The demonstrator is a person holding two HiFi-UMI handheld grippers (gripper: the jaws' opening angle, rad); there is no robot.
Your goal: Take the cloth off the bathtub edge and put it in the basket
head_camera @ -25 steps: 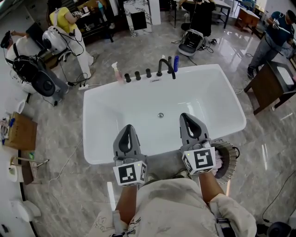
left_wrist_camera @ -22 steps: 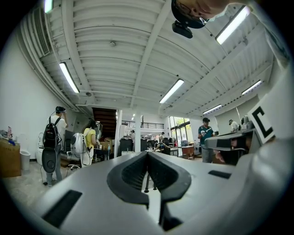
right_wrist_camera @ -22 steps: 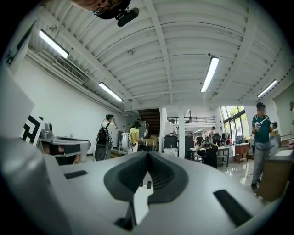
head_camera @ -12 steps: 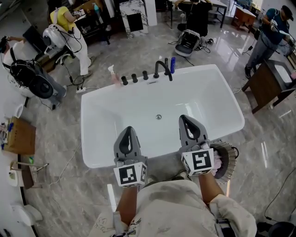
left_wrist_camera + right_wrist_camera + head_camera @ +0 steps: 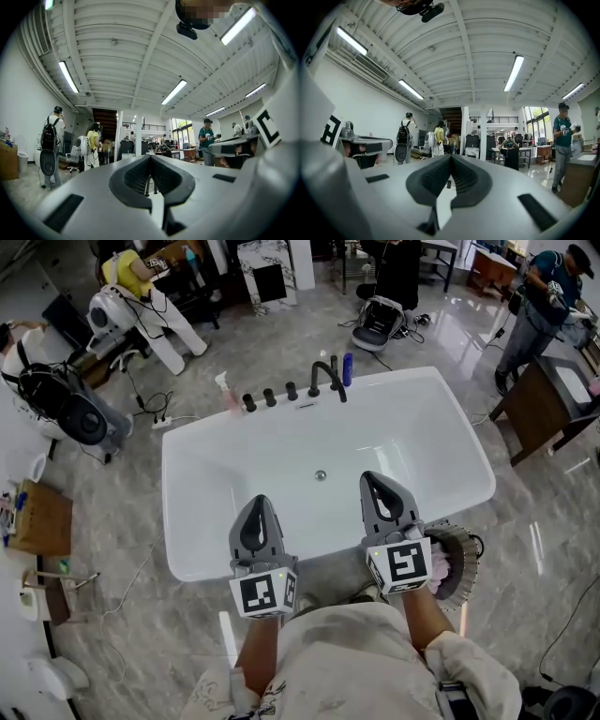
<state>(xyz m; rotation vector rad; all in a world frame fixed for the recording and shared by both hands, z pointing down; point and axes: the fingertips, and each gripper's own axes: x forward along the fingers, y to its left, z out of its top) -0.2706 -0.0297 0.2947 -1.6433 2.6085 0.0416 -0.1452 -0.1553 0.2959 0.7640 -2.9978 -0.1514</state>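
The grey marble floor [image 5: 112, 512] fills the room, and in the middle of it stands a big white bathtub [image 5: 281, 442], which has no water in it, only a small drain [image 5: 321, 475] on the bottom. At 6 o'clock of the tub stands the person in a light shirt [image 5: 356, 662], who holds both tools level over the near edge. At 2 o'clock of the tub there is a dark wooden cabinet [image 5: 544, 413], and another person in a green shirt [image 5: 539, 296] stands behind it. The left gripper [image 5: 255, 507] points toward 12 o'clock. In the left gripper view [image 5: 150, 159] its claw is clenched, the tips meet and nothing is between them. The right gripper [image 5: 380, 482] is beside it at 3 o'clock, and the two are apart. In the right gripper view [image 5: 451, 159] its claw is also clenched on nothing. A round dark basket [image 5: 463, 559] is just beside the right gripper at its 3 o'clock, outside the near edge of the tub. On the far edge at 12 o'clock are a black faucet [image 5: 328, 379], three black knobs [image 5: 269, 397], a blue bottle [image 5: 347, 369] and a pink spray bottle [image 5: 225, 390]. The pink cloth [image 5: 440, 568] lies inside the basket, partly hidden behind the right gripper.
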